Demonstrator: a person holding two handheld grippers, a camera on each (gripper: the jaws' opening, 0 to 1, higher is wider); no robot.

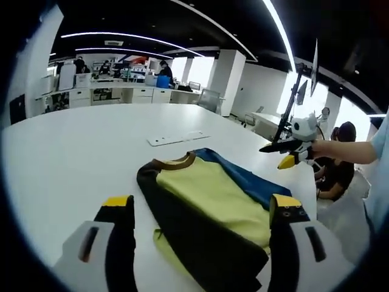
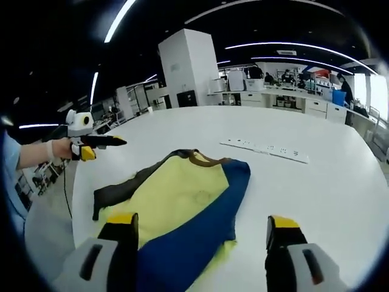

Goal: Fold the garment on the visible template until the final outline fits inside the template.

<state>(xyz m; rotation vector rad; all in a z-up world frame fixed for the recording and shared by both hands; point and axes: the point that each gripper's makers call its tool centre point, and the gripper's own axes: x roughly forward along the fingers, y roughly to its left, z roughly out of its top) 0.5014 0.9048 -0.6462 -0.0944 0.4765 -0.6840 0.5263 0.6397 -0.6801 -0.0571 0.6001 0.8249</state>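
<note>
Both grippers, left (image 1: 200, 210) and right (image 2: 200, 228), hover with jaws spread and empty above the yellow, blue and dark-brown knit garment (image 1: 209, 204) on the white table (image 1: 73, 158); pinching one layer risks unfolding it.

The left gripper (image 1: 200, 213) has its jaws spread wide and empty. The right gripper (image 2: 200, 231) likewise gapes, holding nothing, a forearm (image 1: 349, 151) extended behind it.
</note>
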